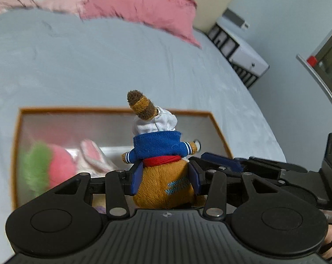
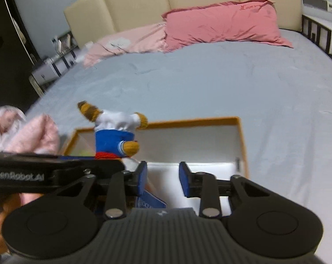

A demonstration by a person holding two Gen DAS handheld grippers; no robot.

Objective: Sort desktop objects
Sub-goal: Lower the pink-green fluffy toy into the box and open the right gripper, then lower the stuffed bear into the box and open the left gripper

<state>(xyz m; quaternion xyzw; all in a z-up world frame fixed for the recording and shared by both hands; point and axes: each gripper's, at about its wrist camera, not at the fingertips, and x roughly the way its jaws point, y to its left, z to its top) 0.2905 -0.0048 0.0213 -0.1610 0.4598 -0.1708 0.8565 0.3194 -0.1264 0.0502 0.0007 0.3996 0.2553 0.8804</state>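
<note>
Left wrist view: the left tongs (image 1: pixel 166 177) are clamped on a brown plush toy (image 1: pixel 163 162) in a blue sailor jacket with a red scarf; its body sits squarely between the two blue pads, head pointing away from the tongs. Just beyond and below the tongs lies an open orange-rimmed box (image 1: pixel 218 129) on the grey bed sheet (image 1: pixel 99 66). Inside the box, to the left of the tongs, rest a pink and green plush strawberry (image 1: pixel 49 167) and a pale pink bunny-eared plush (image 1: pixel 93 154). The right tongs (image 1: pixel 223 162) reach in from the right, close beside the toy's arm; their state is hard to read here.

Right wrist view: the right tongs (image 2: pixel 163 179) stand apart with nothing between the pads; only the white inside of the box (image 2: pixel 242 145) shows through the gap. The left tongs (image 2: pixel 95 162) cross in from the left, carrying the plush toy (image 2: pixel 115 138) above the box's near left corner. A pink fluffy bundle (image 2: pixel 33 134) lies further left on the bed.

The step in hand looks like delivery: the sailor-jacket toy is held over the box with the other soft toys. The next move probably calls for lowering it clear of the rim, into free floor beside the strawberry, then parting the left pads. The right tongs should stay out of the drop path.
</note>
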